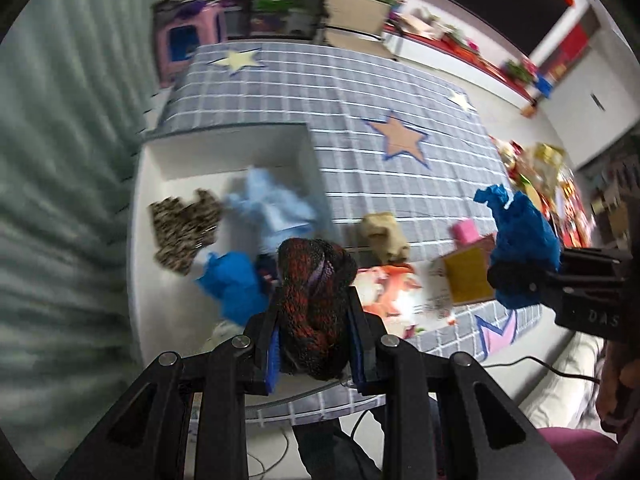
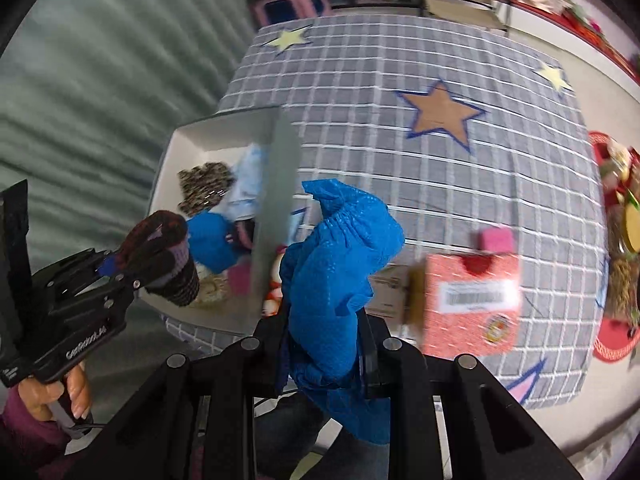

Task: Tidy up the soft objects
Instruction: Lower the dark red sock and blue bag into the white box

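My left gripper point(image 1: 314, 320) is shut on a red-and-black knit glove point(image 1: 316, 276) and hangs over the near end of a white box point(image 1: 228, 132). In the box lie a leopard-print cloth point(image 1: 186, 232), a pale blue cloth point(image 1: 276, 208) and a bright blue crinkled piece point(image 1: 234, 284). My right gripper point(image 2: 324, 344) is shut on a blue crinkled elastic cover point(image 2: 336, 264), just right of the box's side wall point(image 2: 280, 184). Each wrist view shows the other tool: the right gripper point(image 1: 516, 280) with its blue cover point(image 1: 520, 236), and the left gripper point(image 2: 132, 276) with the glove point(image 2: 164, 248).
A grey checked cloth with stars point(image 1: 360, 92) covers the table. On it lie a tan soft lump point(image 1: 384, 236), a pink block point(image 2: 496, 240), a red printed carton point(image 2: 468, 300) and a picture card point(image 1: 392, 292). A red mat with decorations point(image 2: 616, 240) sits at the right edge.
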